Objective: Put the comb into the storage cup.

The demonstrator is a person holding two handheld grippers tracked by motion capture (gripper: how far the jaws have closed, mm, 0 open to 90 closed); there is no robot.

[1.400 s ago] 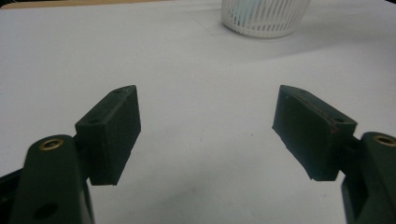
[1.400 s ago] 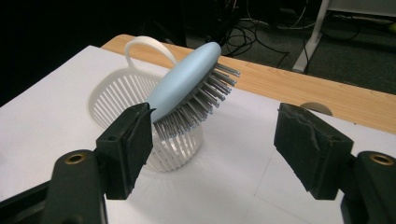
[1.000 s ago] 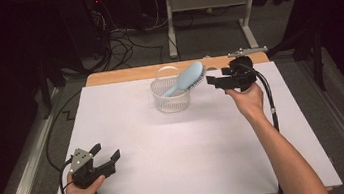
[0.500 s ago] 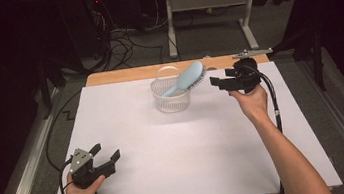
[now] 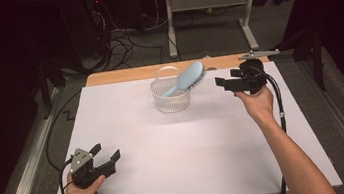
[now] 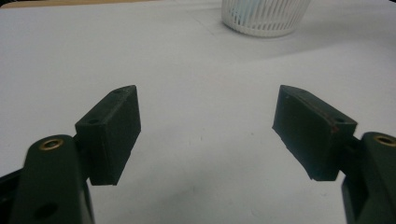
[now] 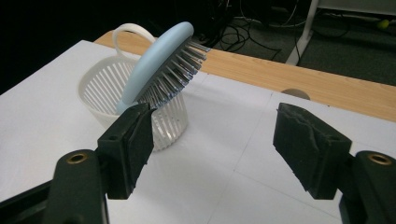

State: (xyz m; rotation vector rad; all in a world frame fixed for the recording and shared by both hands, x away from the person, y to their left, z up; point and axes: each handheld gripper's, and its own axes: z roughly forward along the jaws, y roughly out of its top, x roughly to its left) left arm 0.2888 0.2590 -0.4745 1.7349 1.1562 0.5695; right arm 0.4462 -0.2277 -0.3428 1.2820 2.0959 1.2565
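Observation:
A light blue hairbrush [image 5: 186, 78] leans in a white slotted basket [image 5: 171, 97] at the back middle of the table, its bristled head [image 7: 173, 65] sticking out over the rim to the right. My right gripper [image 5: 220, 82] hovers just right of the basket, open, with nothing between its jaws. In the right gripper view the basket [image 7: 106, 88] stands behind the left jaw. My left gripper [image 5: 106, 155] rests low near the front left corner, open and empty. In the left gripper view the basket's base [image 6: 265, 17] shows far ahead.
The white table sheet [image 5: 192, 150] ends in a wooden strip [image 5: 122, 76] at the back. Cables [image 5: 122, 43] and a metal stand [image 5: 208, 6] sit on the floor beyond. A black cable [image 5: 278, 103] trails from my right gripper along the forearm.
My right gripper has drawn back a little to the right, away from the hairbrush in the basket. The left hand has stayed where it was.

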